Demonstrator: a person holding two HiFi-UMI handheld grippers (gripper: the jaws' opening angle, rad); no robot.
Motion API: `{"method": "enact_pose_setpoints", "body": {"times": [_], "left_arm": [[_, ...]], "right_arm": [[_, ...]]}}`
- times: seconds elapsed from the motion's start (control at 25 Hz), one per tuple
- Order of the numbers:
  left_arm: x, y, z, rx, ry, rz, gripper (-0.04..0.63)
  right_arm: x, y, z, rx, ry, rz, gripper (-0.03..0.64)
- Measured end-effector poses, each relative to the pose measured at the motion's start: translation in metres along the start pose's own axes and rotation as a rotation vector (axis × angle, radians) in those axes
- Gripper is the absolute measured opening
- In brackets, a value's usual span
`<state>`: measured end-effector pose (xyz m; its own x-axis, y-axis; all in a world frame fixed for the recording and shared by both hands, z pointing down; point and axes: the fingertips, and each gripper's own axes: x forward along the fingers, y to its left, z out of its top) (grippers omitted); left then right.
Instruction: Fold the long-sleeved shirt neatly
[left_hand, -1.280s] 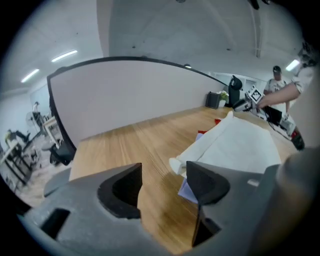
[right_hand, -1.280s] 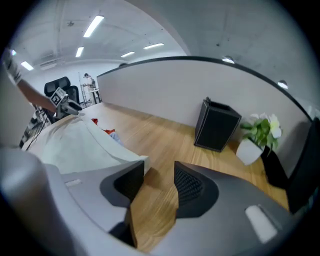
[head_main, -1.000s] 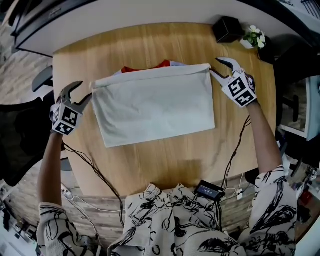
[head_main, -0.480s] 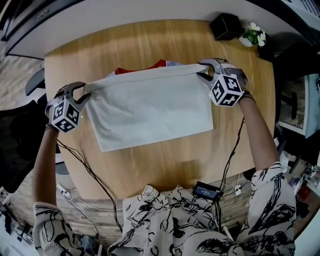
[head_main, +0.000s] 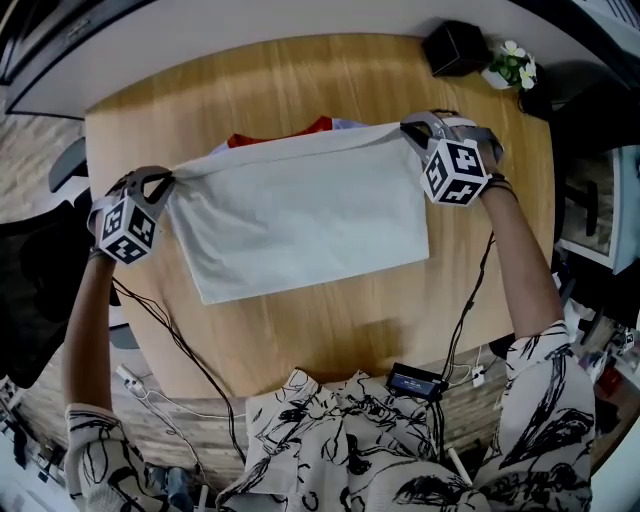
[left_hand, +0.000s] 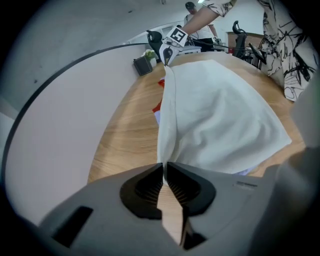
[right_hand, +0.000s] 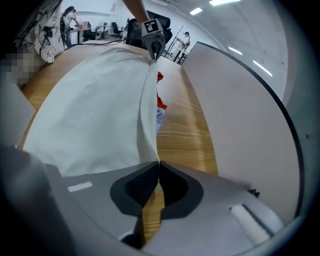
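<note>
Near the counter's (head_main: 300, 70) far edge, red cloth (head_main: 318, 128) and a pale bluish scrap (right_hand: 158, 121) lie mostly hidden under the white shirt (head_main: 300, 215), too little showing to identify.

Looks like an open-plan office: black swivel chair (left_hand: 239, 29) beyond the round pale-wood table (head_main: 300, 80), rectangular ceiling lights (right_hand: 196, 11), small white-flowered pot plant (head_main: 510, 72) at the table's far right edge.

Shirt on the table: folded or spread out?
Folded: the shirt lies as a compact white rectangle on the table, no sleeves spread out.
</note>
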<state>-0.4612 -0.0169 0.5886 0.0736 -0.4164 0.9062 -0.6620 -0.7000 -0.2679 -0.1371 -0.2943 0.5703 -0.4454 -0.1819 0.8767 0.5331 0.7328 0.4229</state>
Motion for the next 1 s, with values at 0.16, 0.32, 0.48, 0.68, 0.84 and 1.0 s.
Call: {"method": "enact_pose_setpoints", "body": {"times": [0.16, 0.32, 0.48, 0.68, 0.84, 1.0], "left_arm": [[-0.002, 0.017, 0.001, -0.178, -0.059, -0.037, 0.034], [-0.001, 0.036, -0.003, -0.445, -0.125, -0.095, 0.034], [0.009, 0.046, -0.010, -0.544, -0.094, -0.099, 0.035], [0.015, 0.052, -0.016, -0.621, -0.061, -0.106, 0.060], [0.015, 0.064, -0.027, -0.752, -0.084, -0.075, 0.151], [-0.008, 0.103, -0.056, -0.839, -0.110, 0.181, 0.139]], "right_arm": [[0.002, -0.013, -0.005, 0.139, 0.001, 0.004, 0.020], [0.011, -0.020, -0.012, 0.253, 0.023, 0.034, 0.020], [0.024, -0.026, -0.017, 0.339, 0.054, 0.039, 0.021], [0.034, -0.026, -0.021, 0.410, 0.072, 0.036, 0.034], [0.036, -0.032, -0.033, 0.643, 0.025, 0.028, 0.087], [0.025, -0.048, -0.050, 0.859, -0.027, -0.044, 0.137]]}}
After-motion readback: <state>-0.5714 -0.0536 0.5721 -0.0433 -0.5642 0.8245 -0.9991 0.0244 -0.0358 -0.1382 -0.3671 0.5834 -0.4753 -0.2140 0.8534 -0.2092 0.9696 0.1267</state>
